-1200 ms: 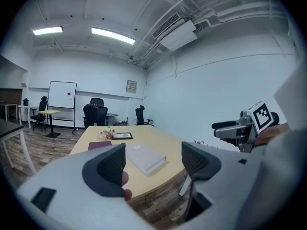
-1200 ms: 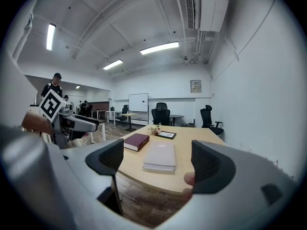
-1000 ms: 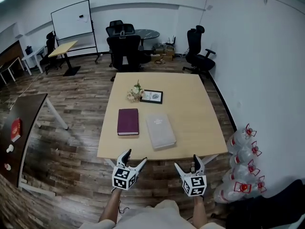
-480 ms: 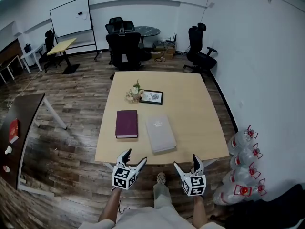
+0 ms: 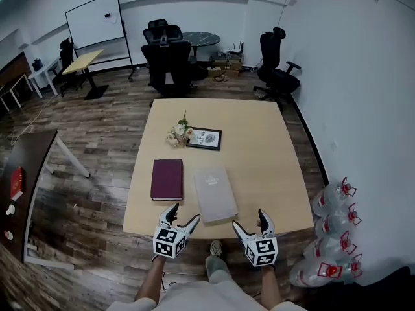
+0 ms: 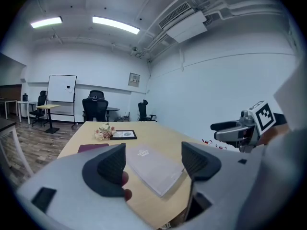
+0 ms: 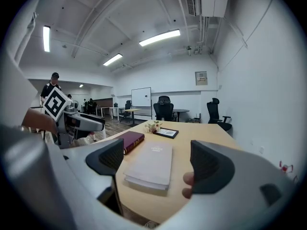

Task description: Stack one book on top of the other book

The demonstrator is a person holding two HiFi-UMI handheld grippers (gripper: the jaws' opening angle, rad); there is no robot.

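Observation:
A maroon book (image 5: pixel 166 179) and a grey book (image 5: pixel 214 194) lie flat side by side near the front edge of the light wooden table (image 5: pixel 272 161). The grey book (image 7: pixel 152 164) is nearer the edge; the maroon book (image 7: pixel 129 140) lies left of it. My left gripper (image 5: pixel 182 218) is open, held at the table's front edge just left of the grey book (image 6: pixel 153 166). My right gripper (image 5: pixel 250 219) is open too, just right of that book's near corner. Neither holds anything.
A small flower bunch (image 5: pixel 177 133) and a black picture frame (image 5: pixel 205 138) sit mid-table behind the books. Office chairs (image 5: pixel 168 60) stand beyond the far edge. Water bottles (image 5: pixel 331 232) stand on the floor at right, a dark side table (image 5: pixel 26 173) at left.
I have stepped closer to the table: it and both books have shifted toward me in the head view. Both grippers now reach the front edge. Jaws stay open.

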